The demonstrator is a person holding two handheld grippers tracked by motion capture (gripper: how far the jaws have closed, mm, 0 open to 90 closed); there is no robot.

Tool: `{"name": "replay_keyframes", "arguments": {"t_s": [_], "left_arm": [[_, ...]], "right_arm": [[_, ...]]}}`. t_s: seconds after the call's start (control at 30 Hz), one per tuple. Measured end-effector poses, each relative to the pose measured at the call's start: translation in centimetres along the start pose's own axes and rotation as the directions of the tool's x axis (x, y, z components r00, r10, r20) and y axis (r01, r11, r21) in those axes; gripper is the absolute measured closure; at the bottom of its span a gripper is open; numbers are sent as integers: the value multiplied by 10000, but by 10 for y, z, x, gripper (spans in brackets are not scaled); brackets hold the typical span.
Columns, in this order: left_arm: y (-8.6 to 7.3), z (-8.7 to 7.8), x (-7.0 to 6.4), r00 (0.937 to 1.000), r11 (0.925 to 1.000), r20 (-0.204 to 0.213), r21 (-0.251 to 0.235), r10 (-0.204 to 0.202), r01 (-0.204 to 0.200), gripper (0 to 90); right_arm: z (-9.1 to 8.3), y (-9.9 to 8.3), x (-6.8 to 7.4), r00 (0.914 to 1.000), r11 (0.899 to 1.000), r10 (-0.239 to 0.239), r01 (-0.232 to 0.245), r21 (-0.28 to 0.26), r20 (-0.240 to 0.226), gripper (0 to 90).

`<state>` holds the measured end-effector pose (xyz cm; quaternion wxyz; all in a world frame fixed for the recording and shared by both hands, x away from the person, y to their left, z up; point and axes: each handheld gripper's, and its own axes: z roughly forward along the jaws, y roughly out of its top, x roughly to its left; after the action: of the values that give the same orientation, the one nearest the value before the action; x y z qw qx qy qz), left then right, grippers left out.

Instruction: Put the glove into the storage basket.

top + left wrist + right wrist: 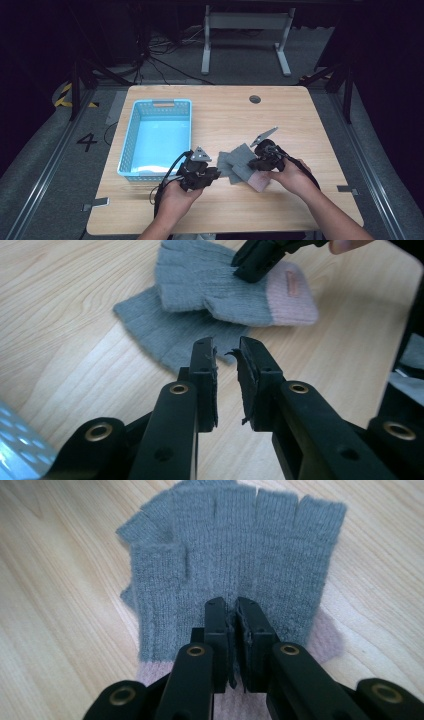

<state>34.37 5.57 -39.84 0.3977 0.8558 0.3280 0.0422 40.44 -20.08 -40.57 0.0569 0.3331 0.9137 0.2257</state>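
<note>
Nearest the person, both hands come in over the front edge of the tabletop [300, 115], each holding a tool. The left tool [212, 175] hovers just short of the gloves; in the left gripper view its jaws stand a narrow gap apart with nothing between them, their tips just above the edge of the lower grey glove [165, 335]. The right tool [235, 611] has its jaws pressed together on the knit of the upper grey glove [240, 550], close to its pink cuff [327, 637]. That glove is fingerless, lying flat with its short finger stubs pointing away from the right tool and its thumb folded across the palm. It lies partly over the lower glove, the two touching, both in the middle of the tabletop between the tools. Farther off to the left, near the gloves but apart from them, stands a light blue basket [132, 135]. Beyond the tabletop's far edge a white frame [245, 22] stands on the floor.
</note>
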Motion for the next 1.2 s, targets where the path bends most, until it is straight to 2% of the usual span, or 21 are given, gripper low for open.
{"name": "replay_keyframes", "arguments": {"t_s": [0.1,0.17,0.27,0.4,0.5,0.53,0.67,0.77,0.9,0.97,1.1,1.2], "left_arm": [[-1,3,3,9998,9998,105,67,164,-164,778],[-1,4,5,9996,9995,54,108,289,-289,775],[-1,4,5,9996,9995,-78,191,271,-270,784],[0,3,4,9993,9993,-253,288,263,-255,788],[1,4,5,9999,9994,-75,326,144,-142,754],[2,5,5,9999,9994,-137,330,96,-92,743],[3,8,3,9993,9991,-273,348,267,-257,717],[3,11,3,9989,9974,235,576,414,-427,731],[6,13,0,9990,9974,46,573,443,-445,745],[8,14,0,9992,9980,-168,520,360,-351,745],[10,17,-1,9992,9988,-337,457,192,-177,735],[13,20,1,10000,9996,-59,266,-29,31,682]], "right_arm": [[5,-1,-1,10000,10000,38,-38,4,-56,833],[7,-2,0,10000,10000,63,-63,-11,-63,821],[6,-3,0,9999,9999,82,-83,-104,-125,805],[-1,-7,1,9998,9989,122,-130,-451,-181,753],[-10,-14,1,9995,9959,279,-292,-859,-163,737],[-13,-16,0,9993,9947,349,-362,-963,-153,734],[-27,-28,-2,9983,9888,572,-557,-1387,65,729],[-37,-40,-4,9965,9834,817,-781,-1640,150,722],[-44,-55,-6,9936,9782,1108,-1051,-1792,216,720],[-45,-63,-7,9926,9779,1173,-1101,-1776,305,718],[-47,-75,-10,9905,9742,1333,-1249,-1879,326,708],[-44,-85,-11,9895,9752,1401,-1317,-1777,356,692]]}}
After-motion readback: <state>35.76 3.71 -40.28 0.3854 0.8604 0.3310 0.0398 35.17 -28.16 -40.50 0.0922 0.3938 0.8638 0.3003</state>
